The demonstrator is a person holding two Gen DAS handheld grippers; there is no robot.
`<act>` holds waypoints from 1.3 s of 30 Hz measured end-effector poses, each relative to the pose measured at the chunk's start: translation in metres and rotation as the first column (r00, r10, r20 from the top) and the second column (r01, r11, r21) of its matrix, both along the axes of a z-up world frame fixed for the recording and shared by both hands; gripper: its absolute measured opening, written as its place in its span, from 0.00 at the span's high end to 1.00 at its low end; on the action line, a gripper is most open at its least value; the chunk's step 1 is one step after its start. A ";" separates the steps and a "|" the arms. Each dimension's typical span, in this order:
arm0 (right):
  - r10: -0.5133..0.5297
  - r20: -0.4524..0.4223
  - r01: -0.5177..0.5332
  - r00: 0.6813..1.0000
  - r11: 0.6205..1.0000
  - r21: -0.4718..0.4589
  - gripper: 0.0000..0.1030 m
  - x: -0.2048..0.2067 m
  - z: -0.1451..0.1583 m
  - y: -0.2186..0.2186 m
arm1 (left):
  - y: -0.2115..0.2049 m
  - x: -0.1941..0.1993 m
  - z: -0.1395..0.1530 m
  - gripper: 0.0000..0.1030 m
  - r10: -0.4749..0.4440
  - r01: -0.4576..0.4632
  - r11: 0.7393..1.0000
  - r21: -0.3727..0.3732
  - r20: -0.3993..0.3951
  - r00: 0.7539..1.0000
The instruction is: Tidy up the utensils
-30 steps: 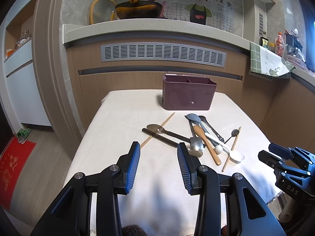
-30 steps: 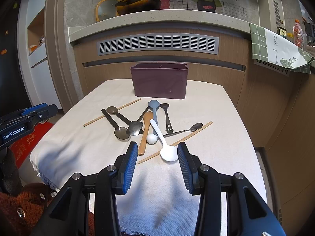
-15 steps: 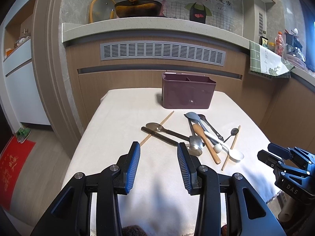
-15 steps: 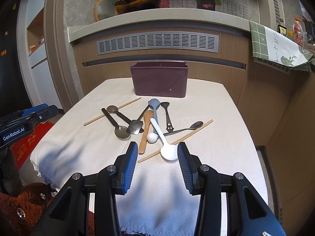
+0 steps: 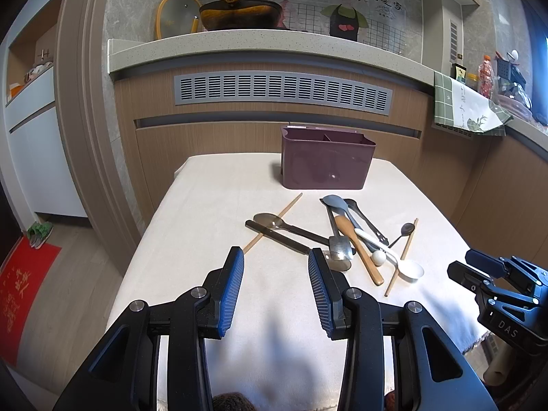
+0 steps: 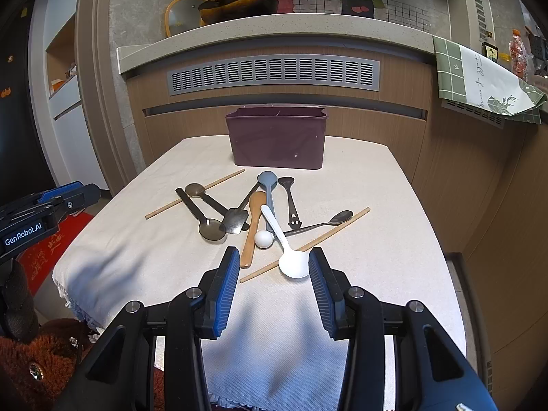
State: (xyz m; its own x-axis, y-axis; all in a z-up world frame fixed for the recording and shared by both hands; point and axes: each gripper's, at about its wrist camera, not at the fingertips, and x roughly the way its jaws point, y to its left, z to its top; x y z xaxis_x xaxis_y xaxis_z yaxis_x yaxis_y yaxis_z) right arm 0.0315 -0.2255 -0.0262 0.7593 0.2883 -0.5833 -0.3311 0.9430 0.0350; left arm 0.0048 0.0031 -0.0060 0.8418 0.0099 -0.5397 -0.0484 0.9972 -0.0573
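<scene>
Nothing is shifting since the earlier frames: both tools are holding station above the tabletop (image 6: 359, 185). Left tool (image 5: 275, 286) is gaping, released, with the scattered utensils (image 5: 346, 236) lying ahead and to its right. Right tool (image 6: 274, 284) is likewise spread and empty, the white spoon (image 6: 289, 257) lying just beyond its tips, the purple caddy (image 6: 277, 140) standing farther ahead.

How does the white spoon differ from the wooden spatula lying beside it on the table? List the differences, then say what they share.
The white spoon is glossy white with a round bowl nearest the camera; the wooden spatula is flat, tan, with no bowl. The spoon's handle crosses a chopstick; the spatula does not. Both lie flat in the pile, unheld.
</scene>
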 end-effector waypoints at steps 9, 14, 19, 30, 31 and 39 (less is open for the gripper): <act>0.001 -0.001 -0.001 1.000 1.000 0.000 0.61 0.000 0.001 0.000 | 0.000 0.000 0.000 0.61 0.000 0.000 1.000 -0.001 -0.001 1.000; 0.000 -0.001 0.000 1.000 1.000 0.000 0.61 0.001 0.000 0.000 | 0.001 0.001 0.000 0.61 -0.001 0.001 1.000 -0.001 0.000 1.000; 0.000 -0.002 0.000 1.000 1.000 0.001 0.61 0.000 -0.001 0.000 | 0.001 0.001 0.001 0.61 0.000 0.000 1.000 -0.001 -0.001 1.000; 0.001 -0.002 -0.001 1.000 1.000 0.000 0.61 0.001 0.000 0.000 | 0.000 0.000 -0.001 0.61 0.006 -0.006 1.000 -0.006 -0.002 1.000; 0.004 -0.001 -0.004 1.000 1.000 -0.002 0.61 0.000 0.000 0.000 | 0.000 0.000 -0.001 0.61 0.006 -0.006 1.000 -0.007 -0.003 1.000; 0.004 -0.005 -0.004 1.000 1.000 -0.008 0.61 0.003 0.000 0.000 | 0.009 0.011 0.003 0.61 -0.010 0.011 0.999 -0.041 0.002 1.000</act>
State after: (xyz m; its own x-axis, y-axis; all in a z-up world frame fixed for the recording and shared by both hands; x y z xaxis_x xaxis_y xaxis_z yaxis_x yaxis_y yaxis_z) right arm 0.0349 -0.2255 -0.0259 0.7553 0.2869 -0.5892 -0.3347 0.9419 0.0295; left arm 0.0156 0.0118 -0.0026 0.8429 -0.0210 -0.5376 -0.0378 0.9945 -0.0981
